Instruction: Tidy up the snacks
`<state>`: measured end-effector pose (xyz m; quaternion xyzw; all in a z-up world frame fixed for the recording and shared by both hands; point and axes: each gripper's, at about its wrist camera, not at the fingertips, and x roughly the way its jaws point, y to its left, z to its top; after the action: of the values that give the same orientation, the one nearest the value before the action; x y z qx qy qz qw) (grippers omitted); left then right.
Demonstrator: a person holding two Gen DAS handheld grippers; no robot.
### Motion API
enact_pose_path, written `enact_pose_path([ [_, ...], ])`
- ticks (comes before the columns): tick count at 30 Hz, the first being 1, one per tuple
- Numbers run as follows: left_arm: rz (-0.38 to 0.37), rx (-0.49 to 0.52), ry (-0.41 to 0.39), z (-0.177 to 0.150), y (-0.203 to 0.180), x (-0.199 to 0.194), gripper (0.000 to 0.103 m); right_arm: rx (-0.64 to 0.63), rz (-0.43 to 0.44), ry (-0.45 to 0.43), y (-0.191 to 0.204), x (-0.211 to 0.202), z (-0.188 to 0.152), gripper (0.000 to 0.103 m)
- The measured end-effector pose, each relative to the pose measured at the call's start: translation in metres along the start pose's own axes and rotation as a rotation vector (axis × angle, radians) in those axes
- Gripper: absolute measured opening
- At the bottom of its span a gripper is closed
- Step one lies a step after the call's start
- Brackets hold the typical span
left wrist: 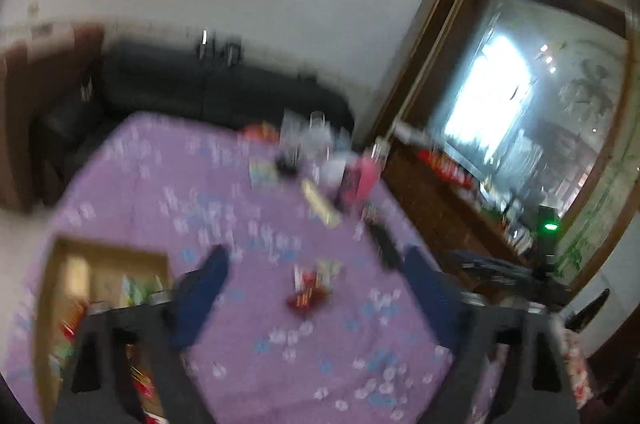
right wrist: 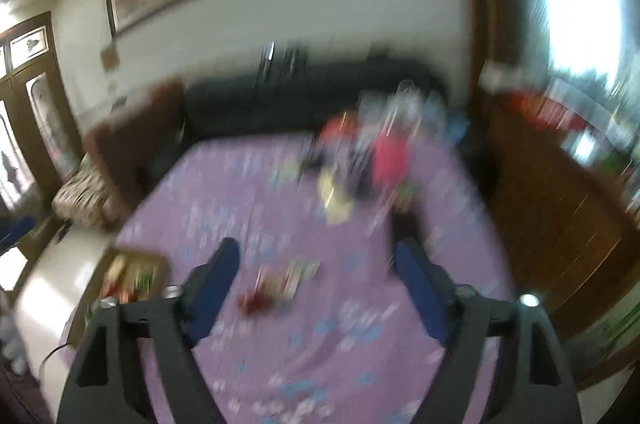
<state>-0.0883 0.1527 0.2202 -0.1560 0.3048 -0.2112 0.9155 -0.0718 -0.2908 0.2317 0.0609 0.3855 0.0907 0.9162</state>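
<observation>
Both views are blurring. The red snack packets (left wrist: 306, 294) (right wrist: 266, 294) are lying on the purple-clothed bench (left wrist: 248, 207) (right wrist: 240, 191), ahead of both tools. The left tool (left wrist: 316, 288) and right tool (right wrist: 316, 284) are gaping part-open, gripping nothing. A cardboard box (left wrist: 56, 304) (right wrist: 158, 262) of snacks is sitting left of the packets.

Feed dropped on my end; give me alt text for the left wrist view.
Blurred view: the open left gripper hangs empty above red snack packets on a purple floral tablecloth. A cardboard box holding snacks sits left.
</observation>
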Motion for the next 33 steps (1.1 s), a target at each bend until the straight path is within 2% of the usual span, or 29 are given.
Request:
enact_pose_path([
  [1,-0.009,-0.014,0.035,-0.008,0.005,0.017,0.063,0.011,0.028,0.050,-0.002,0.026,-0.007,0.050],
  [2,-0.006,-0.025,0.062,-0.012,0.008,0.030,0.060,0.020,0.055,0.094,-0.004,0.053,-0.016,0.048],
  [4,0.046,-0.023,0.096,-0.024,0.009,0.056,0.060,0.009,0.098,0.162,-0.001,0.108,-0.025,0.047],
  [5,0.060,-0.019,0.106,-0.026,0.011,0.064,0.060,-0.003,0.108,0.179,0.000,0.121,-0.027,0.047],
  [7,0.058,-0.032,0.137,-0.029,0.019,0.081,0.060,-0.040,0.117,0.192,0.011,0.153,-0.029,0.047],
  [9,0.081,-0.019,0.164,-0.030,0.024,0.097,0.061,-0.089,0.146,0.202,0.020,0.177,-0.029,0.047],
  [11,0.118,0.006,0.196,-0.033,0.026,0.113,0.061,-0.138,0.140,0.211,0.027,0.187,-0.028,0.047],
  [15,0.113,0.018,0.243,-0.035,0.030,0.138,0.061,-0.226,0.104,0.230,0.037,0.217,-0.030,0.047],
  [17,0.111,0.046,0.274,-0.040,0.025,0.154,0.061,-0.227,0.112,0.236,0.033,0.221,-0.032,0.047],
  [18,0.113,0.070,0.297,-0.043,0.019,0.163,0.061,-0.217,0.123,0.242,0.030,0.224,-0.034,0.043],
  [19,0.113,0.090,0.317,-0.046,0.015,0.171,0.062,-0.210,0.133,0.249,0.029,0.227,-0.035,0.026],
  [24,0.086,0.150,0.379,-0.060,-0.005,0.205,0.063,-0.159,0.175,0.241,0.018,0.215,-0.041,0.021],
  [30,0.131,0.256,0.413,-0.075,-0.027,0.243,0.063,-0.084,0.196,0.221,-0.003,0.191,-0.038,0.019],
  [33,0.169,0.312,0.429,-0.084,-0.036,0.259,0.063,-0.056,0.198,0.210,-0.012,0.180,-0.040,0.011],
])
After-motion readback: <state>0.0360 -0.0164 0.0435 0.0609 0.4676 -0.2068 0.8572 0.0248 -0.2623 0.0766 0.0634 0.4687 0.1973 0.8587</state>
